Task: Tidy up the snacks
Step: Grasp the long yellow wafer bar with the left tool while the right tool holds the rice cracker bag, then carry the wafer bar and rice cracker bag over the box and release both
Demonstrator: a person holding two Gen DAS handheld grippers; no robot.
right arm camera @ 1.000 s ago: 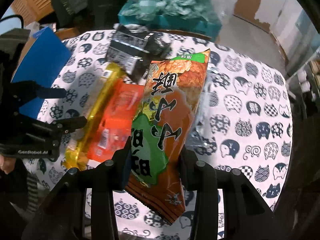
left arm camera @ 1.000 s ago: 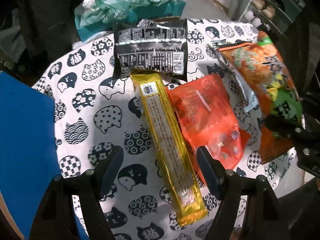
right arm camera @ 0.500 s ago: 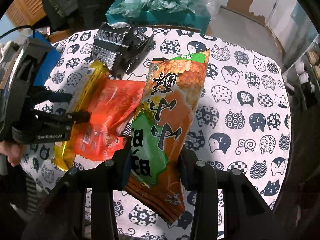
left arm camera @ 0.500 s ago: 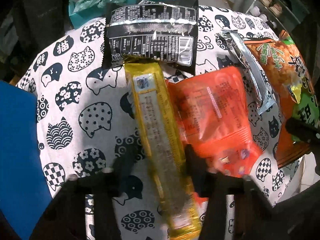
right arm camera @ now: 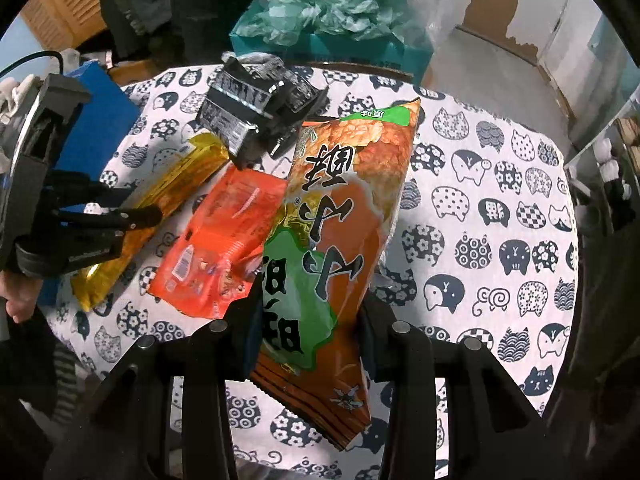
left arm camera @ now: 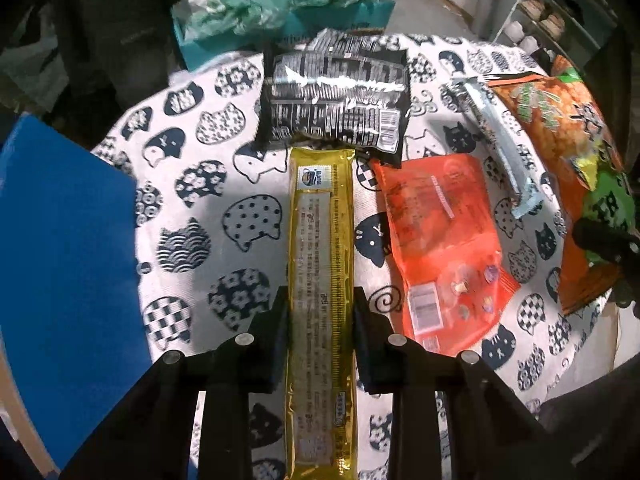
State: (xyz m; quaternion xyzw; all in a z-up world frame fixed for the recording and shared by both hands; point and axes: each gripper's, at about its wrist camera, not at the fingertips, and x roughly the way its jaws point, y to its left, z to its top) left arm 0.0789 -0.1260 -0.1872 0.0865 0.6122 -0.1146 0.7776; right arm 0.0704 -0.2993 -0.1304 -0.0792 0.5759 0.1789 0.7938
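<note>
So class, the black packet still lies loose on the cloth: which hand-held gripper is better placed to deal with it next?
Neither is free. The left hand-held gripper grips the yellow pack, which points at the black packet; left is likelier.

The left claw [left arm camera: 320, 332] has just closed, from wide open, onto the long yellow packet [left arm camera: 322, 280].

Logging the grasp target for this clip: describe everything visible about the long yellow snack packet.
The long yellow packet is a narrow, glossy foil-like wrapper with fine dark print and a small blue-and-white label near its far end. It lies flat and lengthwise on the cat-print tablecloth, its far end right at, perhaps tucked under, the black packet. The orange pouch lies beside it. The left gripper has just closed on its sides, about halfway along.
</note>
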